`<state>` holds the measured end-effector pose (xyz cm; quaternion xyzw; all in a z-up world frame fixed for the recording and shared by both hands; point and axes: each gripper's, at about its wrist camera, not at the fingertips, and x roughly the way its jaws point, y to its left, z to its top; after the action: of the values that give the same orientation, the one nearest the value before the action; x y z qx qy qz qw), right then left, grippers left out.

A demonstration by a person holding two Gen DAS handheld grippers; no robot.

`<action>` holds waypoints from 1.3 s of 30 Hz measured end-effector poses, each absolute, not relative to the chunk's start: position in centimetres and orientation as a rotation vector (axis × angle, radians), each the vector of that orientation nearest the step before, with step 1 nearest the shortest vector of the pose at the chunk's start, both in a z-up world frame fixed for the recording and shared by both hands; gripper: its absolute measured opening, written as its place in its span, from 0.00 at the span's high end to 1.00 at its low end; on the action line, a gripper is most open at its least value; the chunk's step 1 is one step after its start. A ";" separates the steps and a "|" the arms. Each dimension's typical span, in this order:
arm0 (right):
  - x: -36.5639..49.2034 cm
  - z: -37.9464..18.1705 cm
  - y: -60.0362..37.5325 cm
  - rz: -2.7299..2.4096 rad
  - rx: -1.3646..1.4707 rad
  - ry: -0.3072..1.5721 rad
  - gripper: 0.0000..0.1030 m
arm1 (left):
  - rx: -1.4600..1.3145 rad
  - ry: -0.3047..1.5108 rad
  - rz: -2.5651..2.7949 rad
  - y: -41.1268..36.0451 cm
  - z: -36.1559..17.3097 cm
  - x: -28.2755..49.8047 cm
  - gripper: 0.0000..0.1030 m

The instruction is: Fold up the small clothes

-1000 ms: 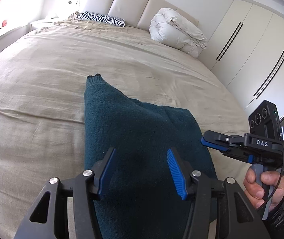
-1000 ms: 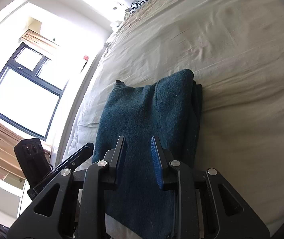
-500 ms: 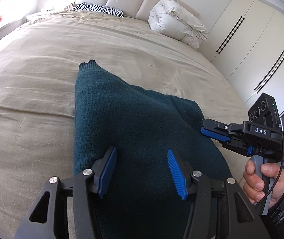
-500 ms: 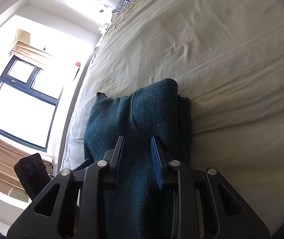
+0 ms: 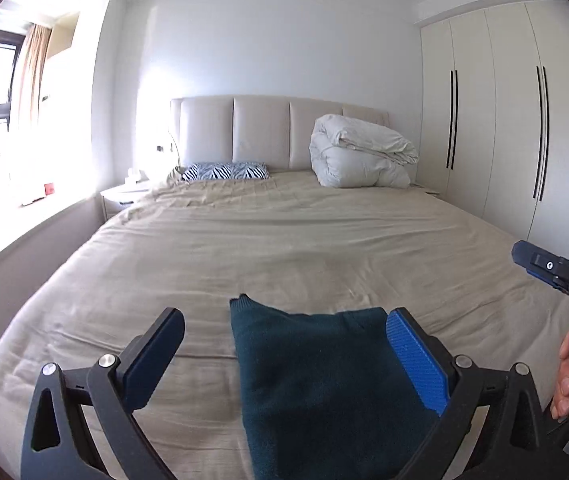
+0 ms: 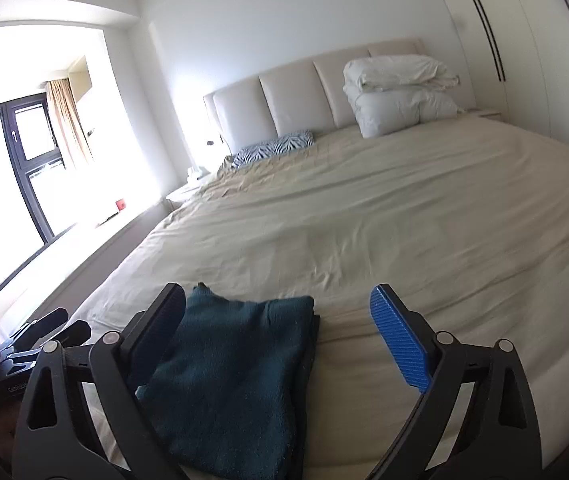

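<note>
Left wrist view: a folded dark teal sweater [image 5: 324, 392] lies flat on the beige bed [image 5: 284, 240] as left gripper [image 5: 284, 360] and right gripper [image 6: 280, 336] spread their jaws, nothing grasped (lifting straight clear should keep the fold intact).

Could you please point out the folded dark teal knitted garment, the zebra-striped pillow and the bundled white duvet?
Folded dark teal knitted garment [image 5: 324, 380], left wrist view, middle of its top layer.
Zebra-striped pillow [image 5: 225, 171], left wrist view, centre of its front face.
Bundled white duvet [image 6: 398, 94], right wrist view, middle of the bundle.
</note>
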<state>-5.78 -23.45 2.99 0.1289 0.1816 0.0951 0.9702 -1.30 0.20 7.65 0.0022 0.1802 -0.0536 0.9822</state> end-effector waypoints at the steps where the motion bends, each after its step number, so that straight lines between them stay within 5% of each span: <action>1: -6.8 4.0 -23.5 0.185 0.247 0.320 0.02 | 0.018 0.350 -0.095 0.1 8.6 -2.0 0.00; 7: -11.4 9.8 -22.9 0.098 0.131 0.176 0.00 | 0.074 0.266 0.002 -0.1 12.8 -5.7 0.00; 13: -13.6 12.6 -22.8 0.148 0.175 0.231 0.00 | 0.076 0.392 0.080 0.5 11.9 -5.7 0.00; 24: -12.5 2.6 -18.4 0.094 0.077 0.626 0.00 | -0.013 0.747 0.074 1.0 2.3 -2.9 0.00; 39: -9.2 -4.0 -17.7 0.032 0.083 0.811 0.00 | -0.049 0.851 0.075 2.0 -1.5 -1.8 0.00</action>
<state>-9.20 -17.65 -3.98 0.0403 0.3945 0.0155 0.9179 -1.82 2.03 -1.54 -0.0240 0.4127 0.0366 0.9098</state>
